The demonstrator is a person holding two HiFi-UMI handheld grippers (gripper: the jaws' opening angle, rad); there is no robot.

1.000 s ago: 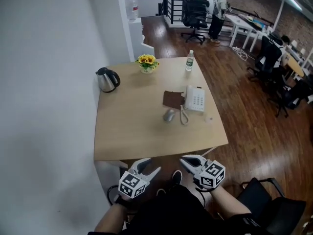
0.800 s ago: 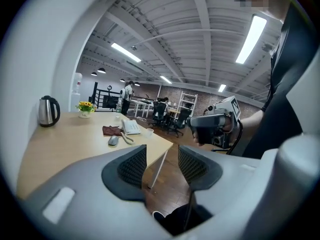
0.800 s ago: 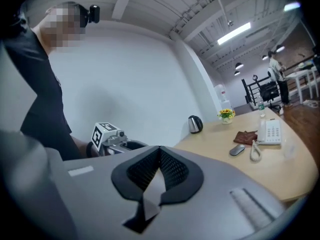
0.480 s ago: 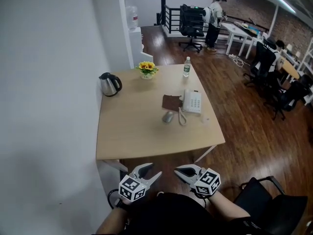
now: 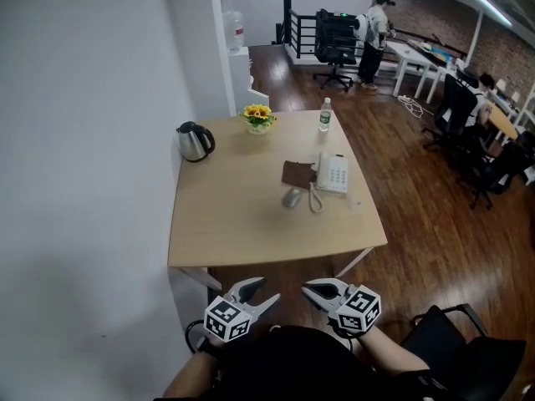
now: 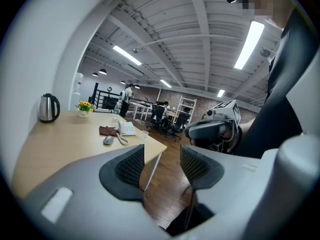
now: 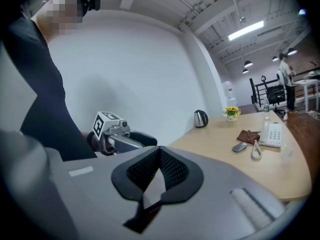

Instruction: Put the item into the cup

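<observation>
Head view looks steeply down on a light wooden desk set against a white wall. Both tools are held low in front of its near edge, well apart from everything on it. The left tool has its jaws spread, with only the dark wooden floor showing between the ribbed pads. The right tool has its jaws pressed together on nothing. Each bears a marker cube printed with black-and-white squares.

Along the desk's far edge stand a steel kettle, a pot of sunflowers and a water bottle whose label is too small to read. Right of the middle lie a brown wallet and, just beside it, a white telephone with its keypad facing up. A grey computer mouse lies next to the phone's coiled cord. The clear cup stands upright near the desk's right edge, close to the telephone. It is plain in the left gripper view and only faint from above. Which thing is the task's item cannot be told.
</observation>
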